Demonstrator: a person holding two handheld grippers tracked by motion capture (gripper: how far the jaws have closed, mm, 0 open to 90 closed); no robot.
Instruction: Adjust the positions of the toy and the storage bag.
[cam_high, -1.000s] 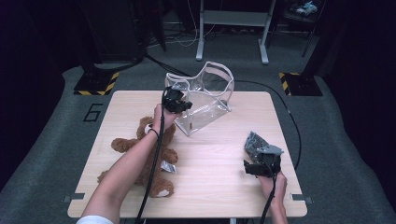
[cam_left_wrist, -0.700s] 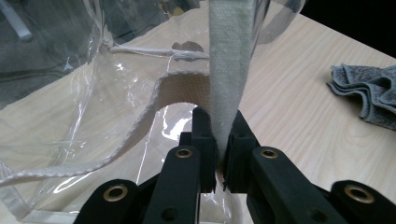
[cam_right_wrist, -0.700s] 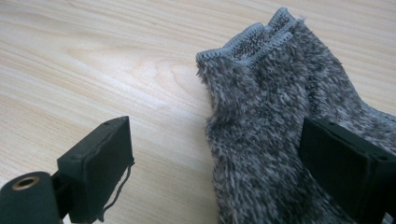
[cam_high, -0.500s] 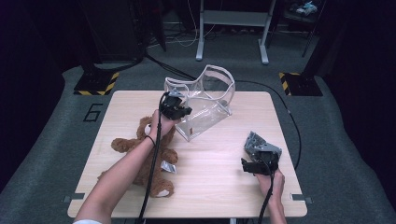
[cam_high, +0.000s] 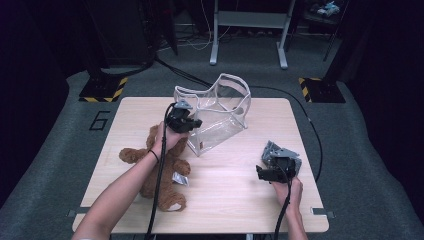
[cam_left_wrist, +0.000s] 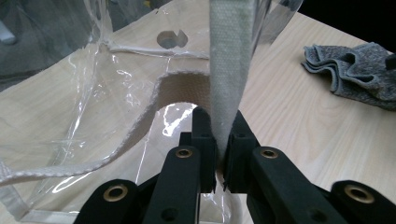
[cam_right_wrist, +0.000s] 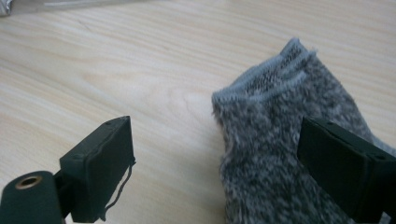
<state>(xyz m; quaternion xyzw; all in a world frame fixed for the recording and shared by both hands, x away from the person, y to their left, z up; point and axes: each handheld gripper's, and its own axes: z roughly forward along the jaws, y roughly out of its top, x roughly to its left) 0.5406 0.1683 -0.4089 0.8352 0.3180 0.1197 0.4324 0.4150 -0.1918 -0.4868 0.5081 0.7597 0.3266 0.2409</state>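
Left gripper (cam_left_wrist: 217, 140) jaws clenched on clear bag (cam_high: 217, 117) strap. Right gripper (cam_right_wrist: 215, 158) jaws released over grey sock (cam_right_wrist: 280, 154). Sock, teddy bear (cam_high: 160, 167) on tabletop (cam_high: 230, 200), unpacked.

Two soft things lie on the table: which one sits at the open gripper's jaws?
The grey sock, by the open right gripper; the brown teddy bear lies under the left forearm.

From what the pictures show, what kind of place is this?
Probably a recording lab or studio, not a home: a lone wooden table on grey carpet, yellow-black hazard-striped bases at the back, and a metal stand with loose cables behind it.
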